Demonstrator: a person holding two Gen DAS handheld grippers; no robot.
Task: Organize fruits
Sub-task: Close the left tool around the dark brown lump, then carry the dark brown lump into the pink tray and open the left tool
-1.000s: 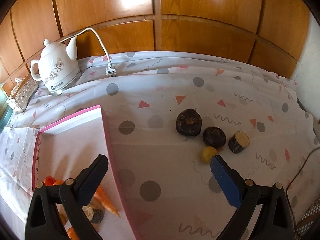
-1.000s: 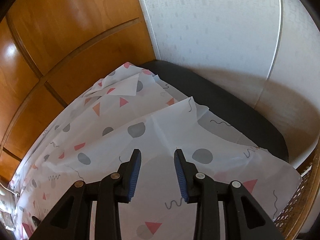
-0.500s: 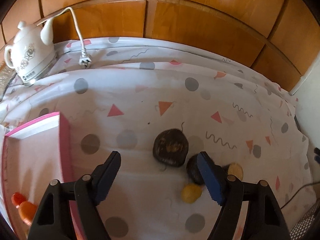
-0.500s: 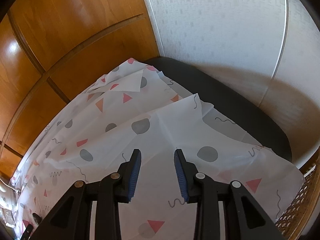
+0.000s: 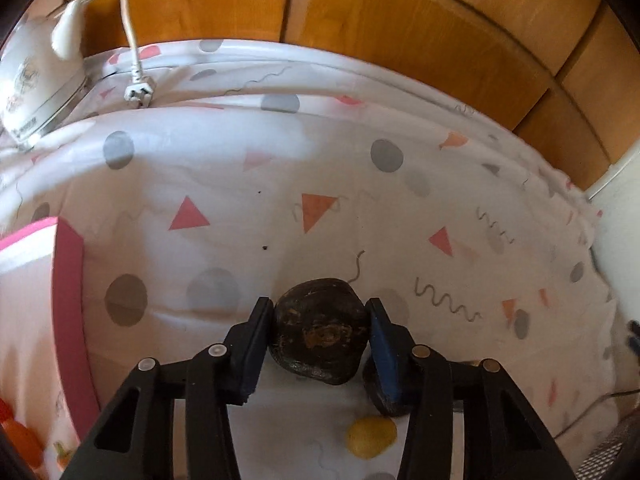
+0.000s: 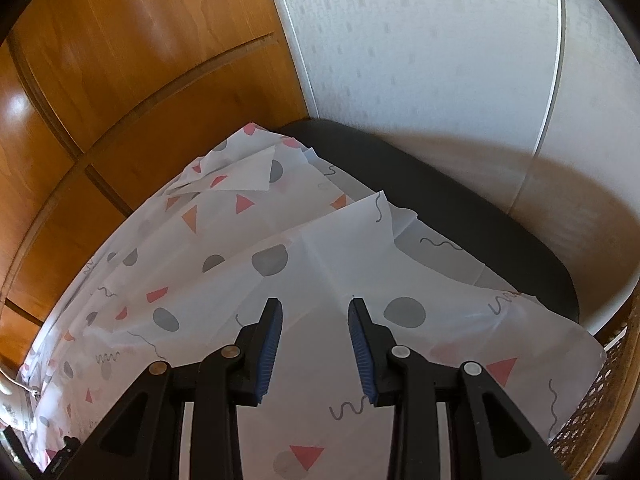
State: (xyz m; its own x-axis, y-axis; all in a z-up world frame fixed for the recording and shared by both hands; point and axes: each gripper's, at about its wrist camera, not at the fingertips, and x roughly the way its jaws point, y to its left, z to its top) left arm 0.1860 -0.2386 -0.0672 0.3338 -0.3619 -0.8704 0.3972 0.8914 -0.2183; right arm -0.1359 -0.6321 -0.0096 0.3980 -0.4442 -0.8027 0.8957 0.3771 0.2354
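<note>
A large dark, rough-skinned fruit [image 5: 320,336] lies on the patterned tablecloth [image 5: 240,184]. My left gripper [image 5: 320,306] straddles it, its jaws closing, and both blue pads [image 5: 260,332] touch the fruit's sides. A smaller dark fruit [image 5: 378,398] sits just right of it, partly hidden behind the right finger. A small yellow fruit [image 5: 370,436] lies nearer to me. The pink-rimmed box [image 5: 68,300] stands at the left, with orange pieces [image 5: 20,440] in its near corner. My right gripper [image 6: 314,316] hovers over bare cloth, its fingers a little apart with nothing between them.
A white kettle [image 5: 32,80] and its loose plug [image 5: 138,94] sit at the back left against the wooden panelling [image 5: 400,32]. In the right wrist view the cloth ends at a black table edge [image 6: 480,216] by a white wall; a wicker surface [image 6: 600,400] shows at the lower right.
My left gripper moved right and down from over the pink box to the big dark fruit, and its jaws narrowed from wide open onto the fruit. The right gripper stayed put.
</note>
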